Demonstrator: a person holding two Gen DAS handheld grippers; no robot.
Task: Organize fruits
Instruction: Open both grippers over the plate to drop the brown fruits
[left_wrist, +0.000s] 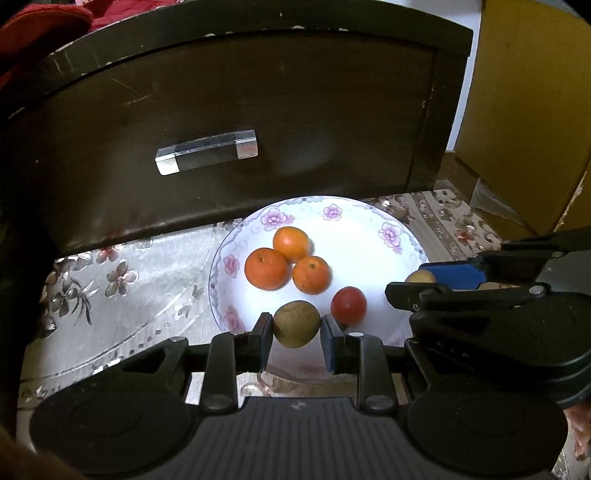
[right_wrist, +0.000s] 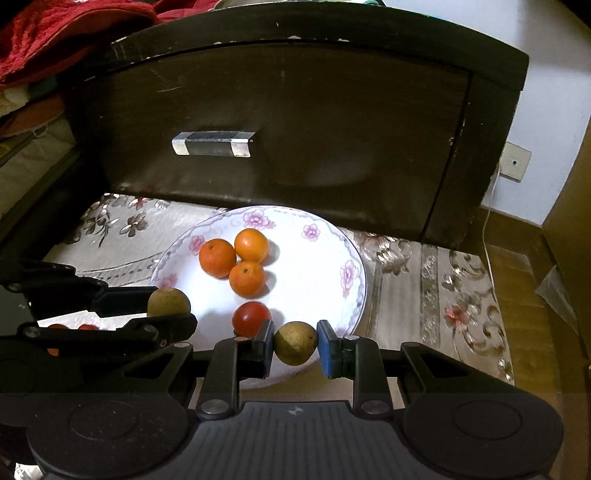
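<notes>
While both of my jaws are closed on fruit, the step in hand is the carry: two small brown-green fruits are held over the near rim of the flowered plate (left_wrist: 391, 236), one per gripper.

1. Left gripper (left_wrist: 296, 326): its jaws are narrow and clamp the left brown fruit (left_wrist: 296, 324) from both sides. The fruit hangs at the near edge of the plate, just beside the red fruit (left_wrist: 348, 305).
2. Right gripper (right_wrist: 295, 341): its jaws are likewise narrow and hold the right brown fruit (right_wrist: 295, 342), which hangs at the plate's near rim, to the right of the red fruit.
3. On the plate: three oranges (left_wrist: 266, 268) lie touching one another left of centre; the red fruit lies apart from them, nearer to me.
4. Off the plate: the right wrist view shows more small red fruits (right_wrist: 88, 327) behind the left gripper, near the left edge of the table; what they lie on is hidden.

Pose: both grippers point steeply downward and forward, side by side, toward the dark drawer front (right_wrist: 295, 122) that stands behind the plate. The floral cloth (right_wrist: 443, 280) covers the table beneath.

Next move, as I judge it: lower each brown fruit onto a bare white part of the plate, together and apart from the oranges, then open the jaws. The fruits are round, so a release from any height may let them roll; set them down close to the surface, and keep the left jaws off the red fruit.
</notes>
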